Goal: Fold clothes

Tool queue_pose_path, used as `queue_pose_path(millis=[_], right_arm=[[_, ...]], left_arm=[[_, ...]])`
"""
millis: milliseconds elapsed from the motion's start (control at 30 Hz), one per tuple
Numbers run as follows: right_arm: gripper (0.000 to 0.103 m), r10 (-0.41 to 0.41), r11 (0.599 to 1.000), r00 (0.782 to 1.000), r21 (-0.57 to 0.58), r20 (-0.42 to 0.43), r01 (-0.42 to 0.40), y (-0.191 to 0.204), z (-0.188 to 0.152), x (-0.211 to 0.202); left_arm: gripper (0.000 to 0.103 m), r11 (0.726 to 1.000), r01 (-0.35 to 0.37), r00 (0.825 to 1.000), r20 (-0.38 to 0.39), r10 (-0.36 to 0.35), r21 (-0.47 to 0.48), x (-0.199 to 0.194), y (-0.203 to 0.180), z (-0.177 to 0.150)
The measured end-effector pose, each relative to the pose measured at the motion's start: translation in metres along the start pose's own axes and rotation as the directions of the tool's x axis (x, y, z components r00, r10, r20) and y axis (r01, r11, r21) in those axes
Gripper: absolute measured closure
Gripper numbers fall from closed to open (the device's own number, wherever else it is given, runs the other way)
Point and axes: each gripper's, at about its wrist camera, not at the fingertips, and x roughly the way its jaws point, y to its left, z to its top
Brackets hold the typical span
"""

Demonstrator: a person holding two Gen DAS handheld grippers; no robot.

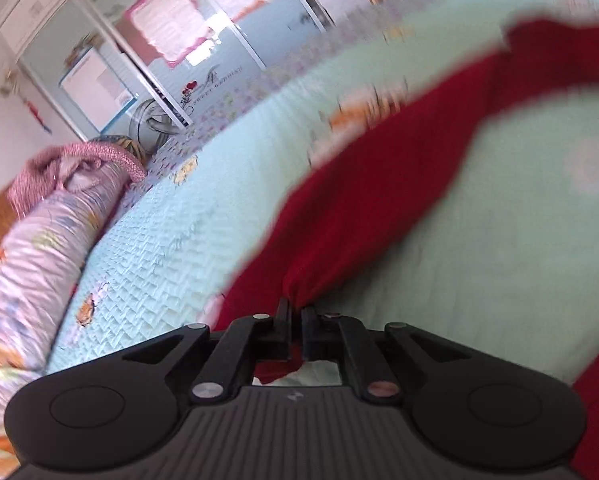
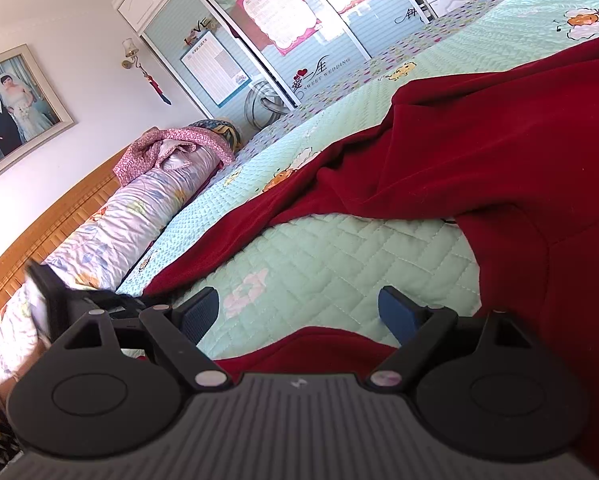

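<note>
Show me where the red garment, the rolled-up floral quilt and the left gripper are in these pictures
red garment (image 2: 479, 152): right wrist view, on its broad spread body.
rolled-up floral quilt (image 2: 139, 216): right wrist view, middle of the roll by the headboard.
left gripper (image 1: 296, 312): left wrist view, between its fingertips, shut on a pinch of red cloth.

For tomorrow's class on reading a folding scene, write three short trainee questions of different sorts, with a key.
1. True or false: the left tool is shut on the red garment.
2. Which tool is open? A left, B right.
3. Fill in: the garment lies on a pale green quilted ____.

Key:
1. True; red cloth is bunched between its fingers.
2. B; the right tool stands open with only the bedspread showing between its fingers.
3. Bedspread.
</note>
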Motion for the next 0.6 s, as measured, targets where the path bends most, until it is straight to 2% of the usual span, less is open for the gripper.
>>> queue_pose_path(millis=[100, 167, 233, 267, 300, 333, 367, 400, 433, 467, 500, 533, 600], right_arm=[[0.015, 0.002, 1.0, 1.0, 0.002, 0.002, -0.002, 0.0, 0.0, 0.0], [0.015, 0.004, 1.0, 1.0, 0.003, 0.003, -0.004, 0.0, 0.0, -0.001], [0.015, 0.004, 1.0, 1.0, 0.002, 0.003, -0.005, 0.0, 0.0, 0.0], [0.015, 0.004, 1.0, 1.0, 0.002, 0.003, -0.004, 0.0, 0.001, 0.0], [0.015, 0.004, 1.0, 1.0, 0.002, 0.003, -0.004, 0.0, 0.001, 0.0], [0.015, 0.004, 1.0, 1.0, 0.002, 0.003, -0.004, 0.0, 0.001, 0.0], [0.015, 0.004, 1.0, 1.0, 0.002, 0.003, -0.004, 0.0, 0.001, 0.0], [0.015, 0.004, 1.0, 1.0, 0.002, 0.002, -0.004, 0.0, 0.001, 0.0], [0.015, 0.004, 1.0, 1.0, 0.002, 0.003, -0.004, 0.0, 0.001, 0.0], [0.015, 0.004, 1.0, 1.0, 0.003, 0.003, -0.004, 0.0, 0.001, 0.0], [0.015, 0.005, 1.0, 1.0, 0.003, 0.003, -0.005, -0.001, 0.001, 0.0], [0.015, 0.006, 1.0, 1.0, 0.004, 0.004, -0.006, -0.001, 0.001, 0.0], [0.015, 0.008, 1.0, 1.0, 0.005, 0.005, -0.008, -0.001, 0.001, 0.0]], left_arm=[[0.099, 0.995, 0.057, 0.998, 0.027, -0.055, -0.077, -0.013, 0.021, 0.028], [0.099, 0.984, 0.087, 0.996, 0.032, -0.084, -0.156, -0.004, 0.041, 0.053], [0.098, 0.97, 0.059, 0.998, 0.026, -0.055, -0.236, 0.022, 0.067, 0.08], [0.095, 0.956, 0.02, 1.0, 0.017, -0.015, -0.293, 0.039, 0.085, 0.091], [0.089, 0.926, -0.037, 0.999, -0.002, 0.039, -0.375, 0.057, 0.105, 0.098], [0.074, 0.876, -0.089, 0.996, -0.039, 0.079, -0.474, 0.075, 0.126, 0.102], [0.061, 0.808, -0.136, 0.991, -0.087, 0.105, -0.573, 0.094, 0.145, 0.105], [0.036, 0.731, -0.172, 0.984, -0.143, 0.102, -0.66, 0.108, 0.161, 0.102], [0.033, 0.649, -0.201, 0.977, -0.201, 0.075, -0.734, 0.12, 0.173, 0.096], [0.033, 0.574, -0.201, 0.976, -0.214, 0.045, -0.794, 0.125, 0.18, 0.086], [0.033, 0.506, -0.175, 0.981, -0.193, 0.018, -0.844, 0.124, 0.182, 0.074], [0.033, 0.456, -0.155, 0.985, -0.174, -0.001, -0.877, 0.122, 0.181, 0.061], [0.033, 0.392, -0.119, 0.988, -0.149, -0.045, -0.912, 0.118, 0.172, 0.034]])
